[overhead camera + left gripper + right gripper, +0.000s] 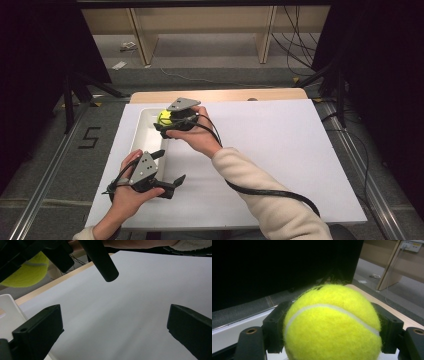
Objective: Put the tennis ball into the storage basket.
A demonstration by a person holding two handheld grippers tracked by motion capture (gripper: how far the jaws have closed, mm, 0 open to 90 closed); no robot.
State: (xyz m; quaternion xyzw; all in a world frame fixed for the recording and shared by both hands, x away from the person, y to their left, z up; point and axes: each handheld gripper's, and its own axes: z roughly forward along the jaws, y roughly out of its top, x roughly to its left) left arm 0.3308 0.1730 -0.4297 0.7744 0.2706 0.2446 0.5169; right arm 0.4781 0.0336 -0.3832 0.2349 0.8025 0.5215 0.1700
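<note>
Right claw [165,122] is clamped on the ball [332,325] and holds it over the far end of the tray [141,137], not set down. Left claw [115,332] gapes wide, empty, above the bench [280,150]. Pickup judged done; placing and release remain.

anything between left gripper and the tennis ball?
Just the white tray's near end, otherwise bare, per the high view. Left gripper is open; the tennis ball sits in the right gripper.
</note>
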